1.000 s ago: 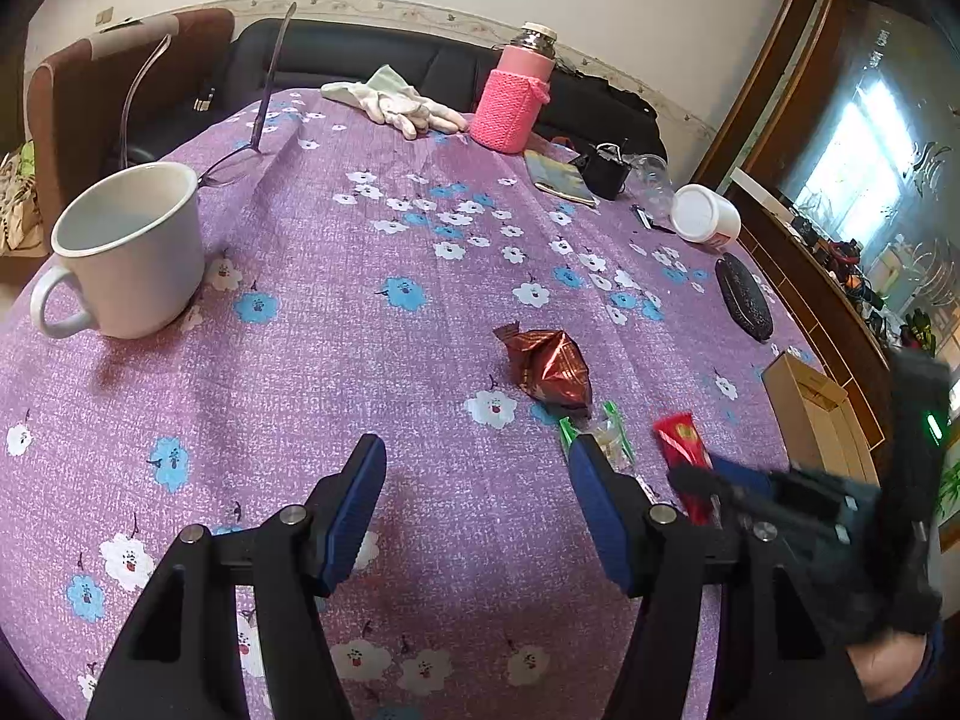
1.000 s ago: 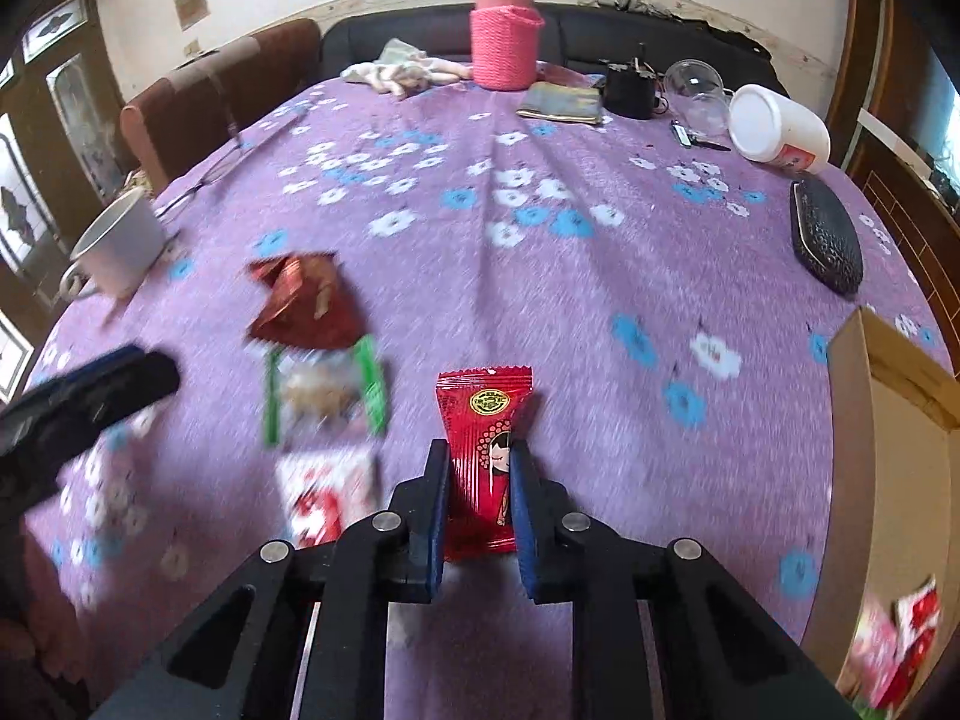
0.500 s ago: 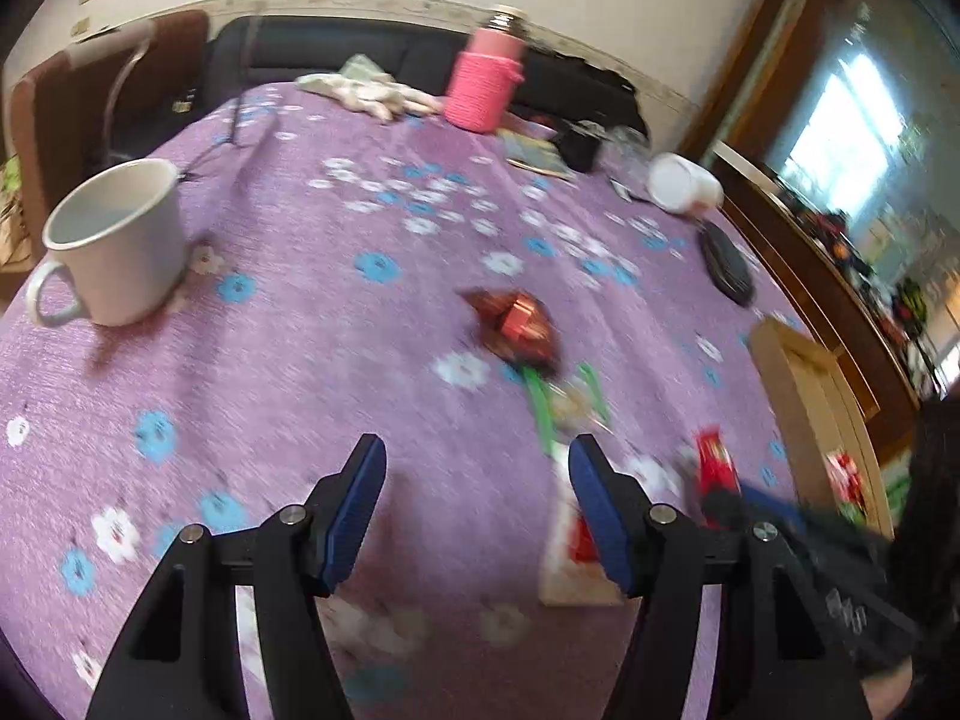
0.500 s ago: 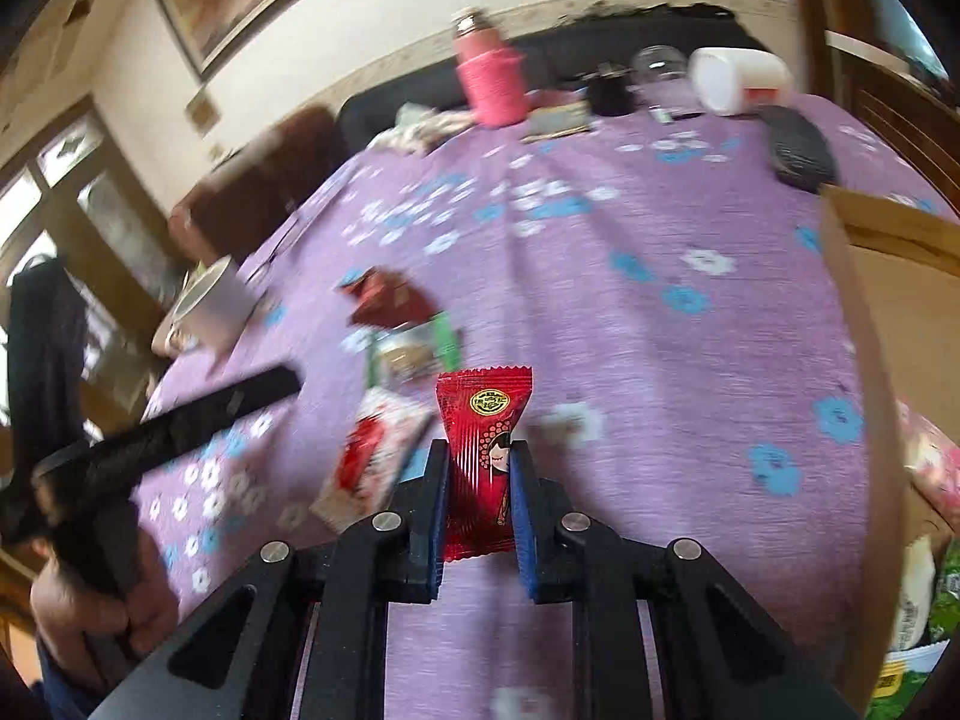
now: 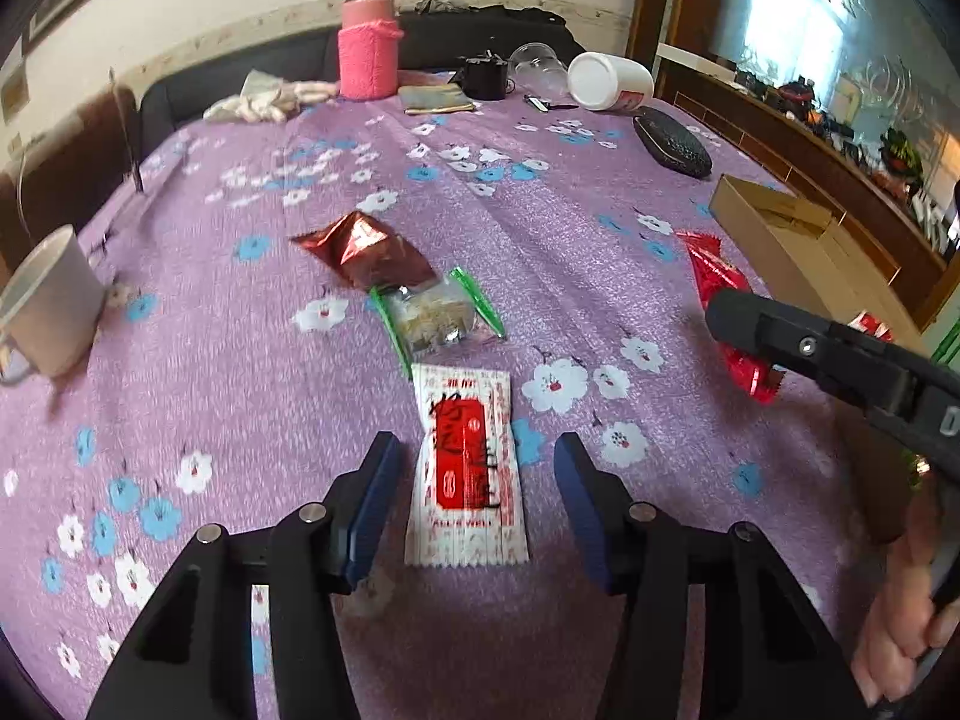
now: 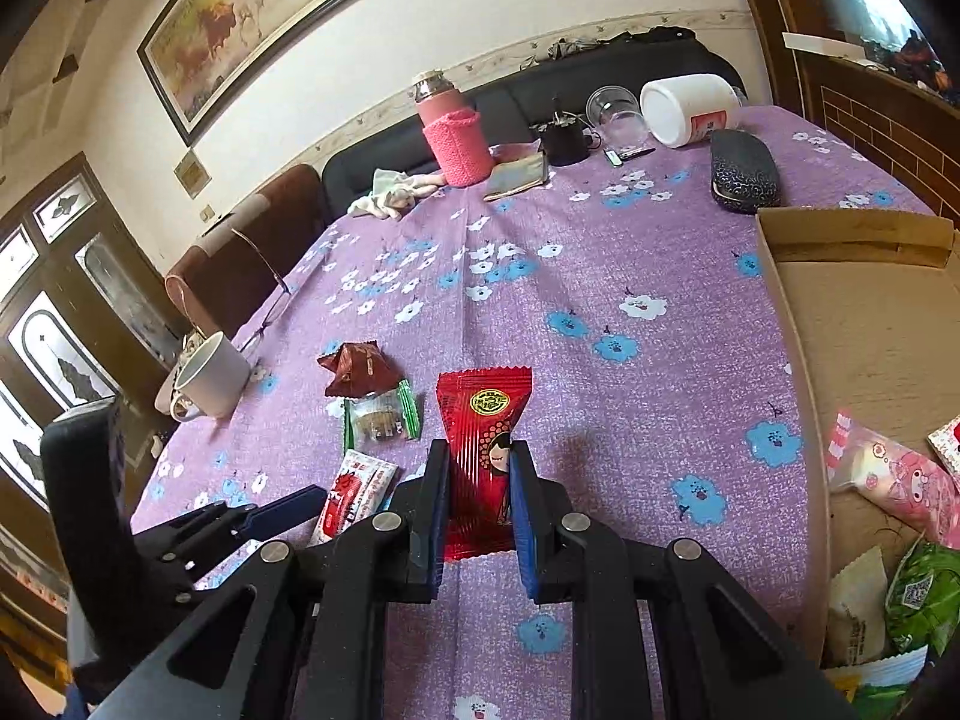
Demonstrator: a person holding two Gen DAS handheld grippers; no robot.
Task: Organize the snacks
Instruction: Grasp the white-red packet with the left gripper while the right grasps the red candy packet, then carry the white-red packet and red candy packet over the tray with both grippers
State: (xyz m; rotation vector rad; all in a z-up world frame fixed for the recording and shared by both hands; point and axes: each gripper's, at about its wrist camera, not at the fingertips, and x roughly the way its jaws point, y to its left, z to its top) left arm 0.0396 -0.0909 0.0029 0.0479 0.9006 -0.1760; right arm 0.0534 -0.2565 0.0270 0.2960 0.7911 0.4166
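Red girl-printed packet (image 6: 483,450) (gold seal), right tongs (image 6: 480,504) clamped

A white mug (image 6: 211,375) stands near the left edge of the desk (image 5: 540,228), which is covered in purple floral cloth. At the far end a pink knit-sleeved flask (image 5: 368,45) stands upright, with crumpled gloves (image 5: 264,103) to its left. To the right lie a tipped white tub (image 6: 690,108) and a black glasses case (image 6: 744,171).

You see the table (image 5: 540,252) under a purple flowered cloth. In the frame centre lie a white-red packet (image 5: 467,468), a green-edged packet (image 5: 435,315) and a dark red packet (image 5: 366,249); a white mug (image 5: 51,306) stands left, a cardboard box (image 5: 792,240) right.
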